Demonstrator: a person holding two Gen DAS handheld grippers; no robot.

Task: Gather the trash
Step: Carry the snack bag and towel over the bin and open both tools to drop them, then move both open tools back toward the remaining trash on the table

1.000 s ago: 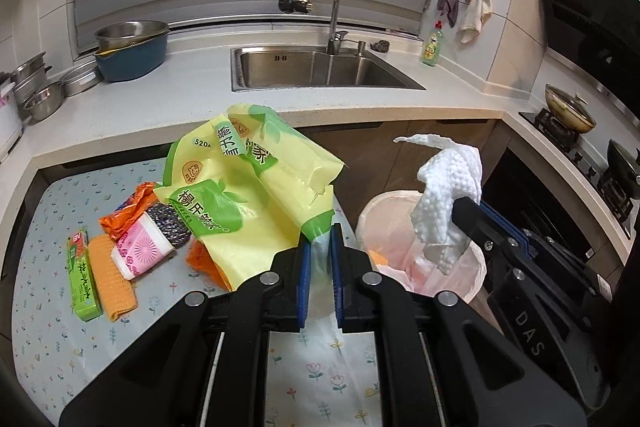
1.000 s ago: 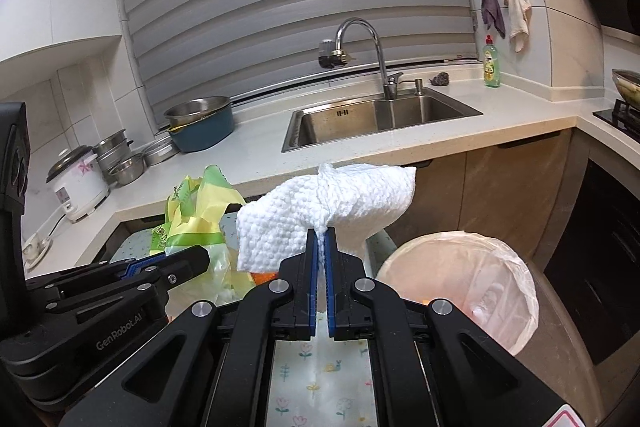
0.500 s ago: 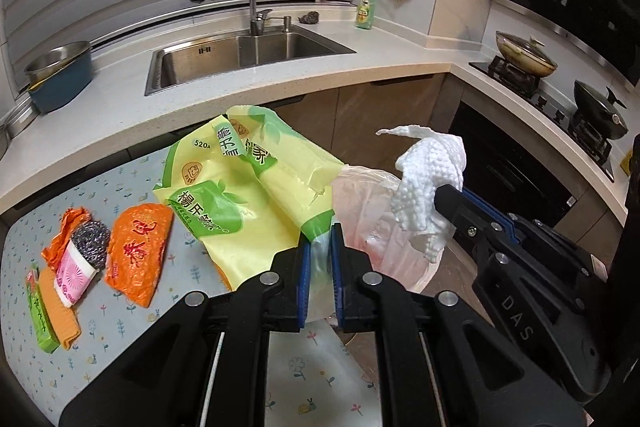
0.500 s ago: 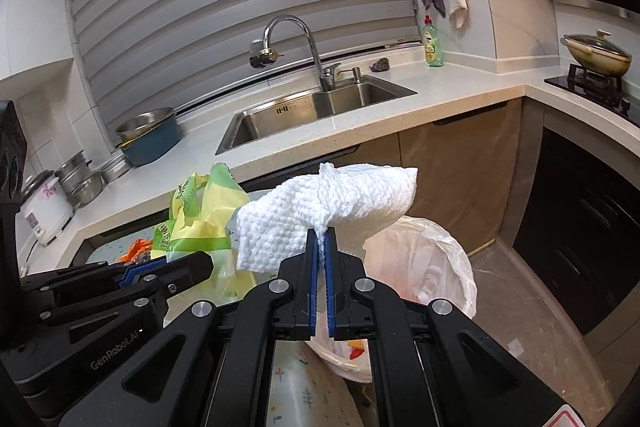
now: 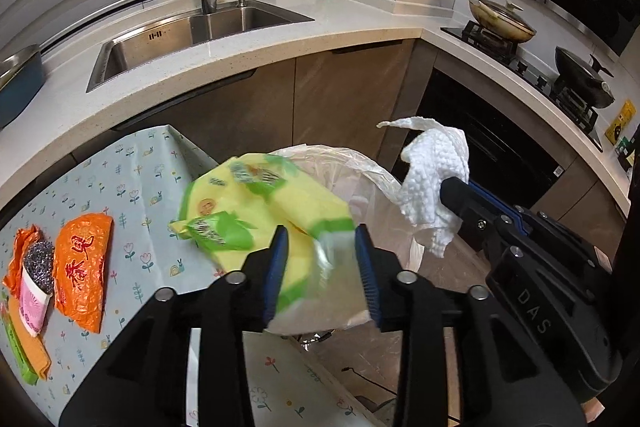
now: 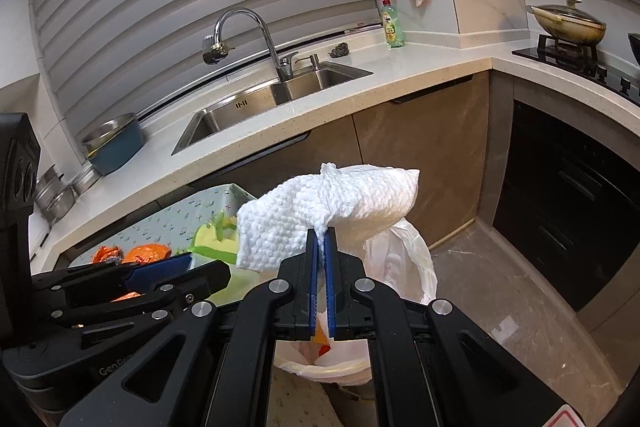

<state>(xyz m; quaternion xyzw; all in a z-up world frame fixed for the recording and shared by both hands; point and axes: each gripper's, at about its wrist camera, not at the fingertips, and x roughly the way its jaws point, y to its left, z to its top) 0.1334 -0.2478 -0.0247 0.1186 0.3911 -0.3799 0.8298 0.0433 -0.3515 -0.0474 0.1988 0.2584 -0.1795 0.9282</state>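
Opening left gripper (image 5: pixel 321 239), yellow-green wrapper (image 5: pixel 264 207) between; right gripper (image 6: pixel 321 241) pinching paper towel (image 6: pixel 328 211)

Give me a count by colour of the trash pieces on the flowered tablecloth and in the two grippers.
Orange: 3, wrapper, crumpled wrapper, flat piece
Green: 1, packet
Pink and white: 1, scourer pack
Yellow and green: 1, bag
White: 1, paper towel
Total: 7

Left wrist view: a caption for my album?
Left gripper releases yellow-green bag over bin; right gripper grips paper towel.
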